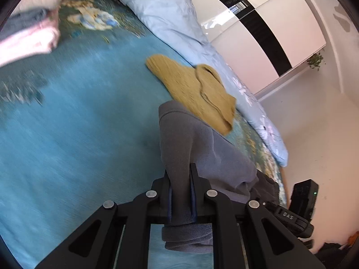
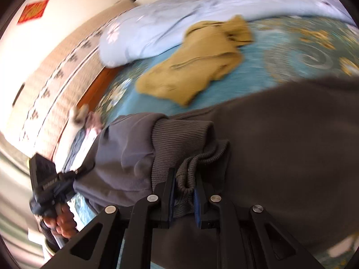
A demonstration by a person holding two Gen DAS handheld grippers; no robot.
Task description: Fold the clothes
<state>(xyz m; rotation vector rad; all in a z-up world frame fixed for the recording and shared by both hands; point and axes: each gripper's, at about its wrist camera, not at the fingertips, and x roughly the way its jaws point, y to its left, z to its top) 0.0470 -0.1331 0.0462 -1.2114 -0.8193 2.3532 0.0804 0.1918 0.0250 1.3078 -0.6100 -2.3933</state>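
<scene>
Two wrist-mounted fisheye cameras look out low and close over a bed with a teal floral bedspread (image 1: 74, 121). The left view faces along the bedspread toward a glossy white wardrobe (image 1: 258, 44); the right view faces across it toward a pale blue quilt (image 2: 170, 22). Both views share the crumpled mustard-yellow knitted garment (image 1: 193, 87) (image 2: 197, 62) beside that quilt.

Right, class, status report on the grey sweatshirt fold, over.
Left gripper shut on grey sweatshirt. Right gripper shut on its ribbed hem. Mustard knitted garment lies beyond on teal bedspread, apart from the fold.
</scene>
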